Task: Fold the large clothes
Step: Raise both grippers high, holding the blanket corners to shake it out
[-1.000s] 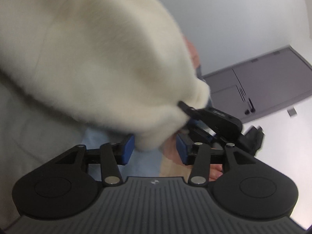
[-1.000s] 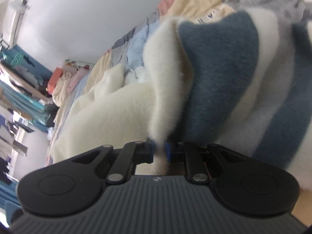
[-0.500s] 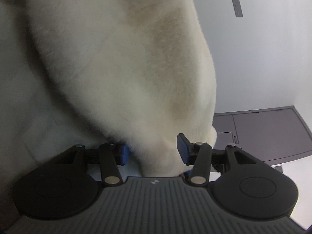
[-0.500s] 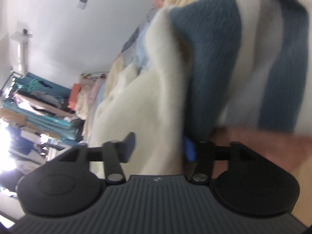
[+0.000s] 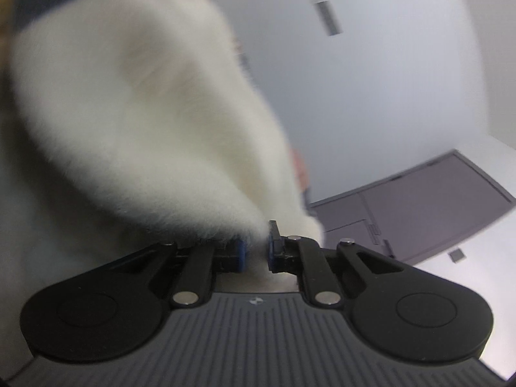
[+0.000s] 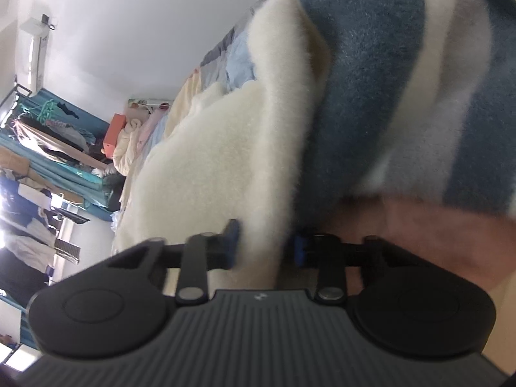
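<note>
A fluffy cream fleece garment (image 5: 145, 113) fills the left half of the left wrist view. My left gripper (image 5: 256, 251) is closing, and its blue pads pinch a thin edge of the fleece. In the right wrist view the same garment (image 6: 209, 161) shows its cream side on the left and a blue-and-white striped side (image 6: 371, 80) on the right. My right gripper (image 6: 265, 248) is closing on a thick folded edge of it, which fills the gap between the pads. A blurred pinkish shape (image 6: 435, 225) lies under the stripes.
A grey cabinet front (image 5: 419, 203) stands against the white wall behind the left gripper. Beyond the right gripper a bed with a patchwork quilt (image 6: 232, 64) runs away. Crowded clothes racks (image 6: 48, 148) and a wall air conditioner (image 6: 35, 58) are at far left.
The left jaws went from wide apart around the fleece to pinched on its edge. The right jaws opened from a tight pinch, then narrowed again on a thicker fold.
</note>
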Available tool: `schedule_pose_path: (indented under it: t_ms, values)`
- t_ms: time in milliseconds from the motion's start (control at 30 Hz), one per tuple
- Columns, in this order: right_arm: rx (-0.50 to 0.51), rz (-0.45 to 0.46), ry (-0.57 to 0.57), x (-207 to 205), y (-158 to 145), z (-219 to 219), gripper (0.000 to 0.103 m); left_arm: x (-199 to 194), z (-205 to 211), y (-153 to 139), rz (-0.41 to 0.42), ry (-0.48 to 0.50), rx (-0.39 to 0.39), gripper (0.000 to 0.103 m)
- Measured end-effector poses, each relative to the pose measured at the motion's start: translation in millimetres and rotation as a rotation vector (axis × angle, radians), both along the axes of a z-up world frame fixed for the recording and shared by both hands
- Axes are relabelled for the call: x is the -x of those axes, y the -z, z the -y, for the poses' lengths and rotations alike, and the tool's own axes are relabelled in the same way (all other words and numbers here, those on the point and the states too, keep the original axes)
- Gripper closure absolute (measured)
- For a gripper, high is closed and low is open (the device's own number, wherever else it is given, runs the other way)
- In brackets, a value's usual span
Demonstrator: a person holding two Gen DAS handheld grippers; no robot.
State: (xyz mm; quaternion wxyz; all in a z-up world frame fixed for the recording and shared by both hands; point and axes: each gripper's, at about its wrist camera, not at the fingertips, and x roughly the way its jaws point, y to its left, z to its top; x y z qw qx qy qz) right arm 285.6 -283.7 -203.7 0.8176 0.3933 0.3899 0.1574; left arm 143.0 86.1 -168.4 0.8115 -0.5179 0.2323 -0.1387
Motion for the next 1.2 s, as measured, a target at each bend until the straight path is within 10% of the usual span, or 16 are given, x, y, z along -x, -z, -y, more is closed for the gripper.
schedule_pose_path:
  t_ms: [400,667,1200]
  values:
    - [-0.045,0.43,-0.07,94.7,-132.7,13.2,0.09,61.8,-7.3,-119.7,0.422,-0.062,-0.15,0.091]
    - [0.102,0.659,-0.131,107.5,-262.1,-8.9,0.09,85.5,-34.9,-231.0,0.56,-0.086,-0.207,0.091]
    - [0.05,0.977,-0.101,144.1,-474.4,19.0,0.09,127.1,-11.4,-487.9,0.861,0.021,-0.367,0.091]
